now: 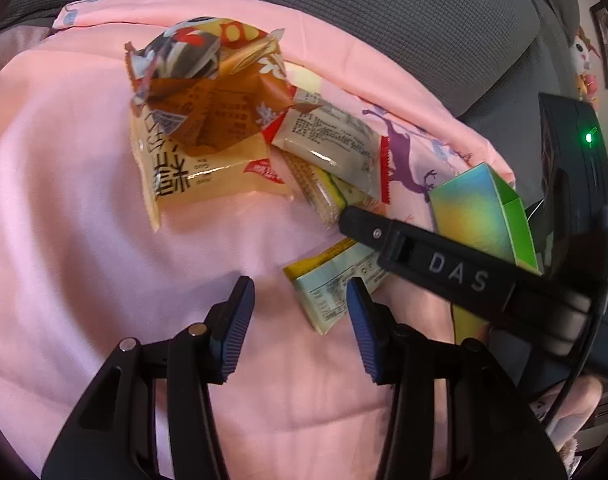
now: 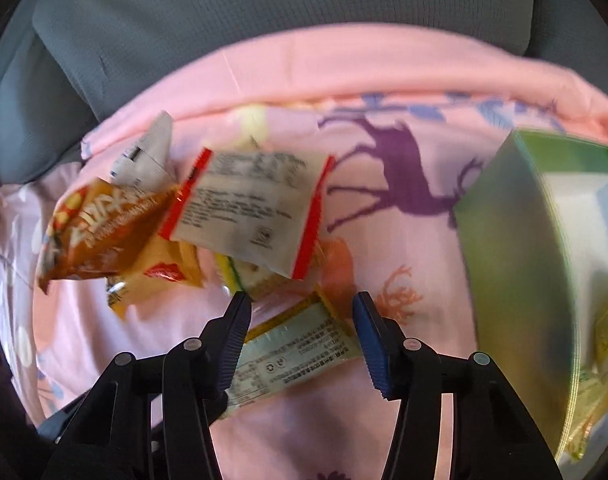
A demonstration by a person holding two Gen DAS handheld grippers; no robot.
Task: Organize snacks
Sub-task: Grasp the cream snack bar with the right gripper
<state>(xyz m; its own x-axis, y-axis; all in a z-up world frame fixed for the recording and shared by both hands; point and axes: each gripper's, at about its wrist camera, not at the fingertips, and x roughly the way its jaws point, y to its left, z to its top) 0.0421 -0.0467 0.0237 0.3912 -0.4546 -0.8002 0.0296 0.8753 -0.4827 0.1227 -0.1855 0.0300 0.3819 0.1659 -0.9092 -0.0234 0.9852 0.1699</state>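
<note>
**A:** Since the yellow-and-pale-blue packet (image 2: 291,356) lies flat on the pink bedsheet (image 2: 304,440), right between the right gripper (image 2: 301,344) fingers, where would you take it?

**B:** Across its middle, I'd say; it looks like thin film, light and crinkly, so I judge it will bend and may slide under the pads; a short end seam would be stiffer to pinch.

**A:** Are the fingers on it yet?

**B:** No; they stand apart on either side of it, with no pad pressing that I can see, though the near finger hides one edge.

**A:** And the left gripper (image 1: 299,320)?

**B:** Fingers apart too, over bare sheet, with a corner of that same packet (image 1: 332,292) beside its right finger; nothing is held.

**A:** What lies around it?

**B:** Just beyond, a white packet with red ends (image 2: 247,212) rests on a green-and-yellow one (image 1: 324,196); farther left an orange wrapper (image 2: 99,236) sits on the heap; the green box (image 2: 516,264) stands open to the right, and I judge it the place for the snacks; grey cushions (image 2: 263,12) back the bed.
</note>
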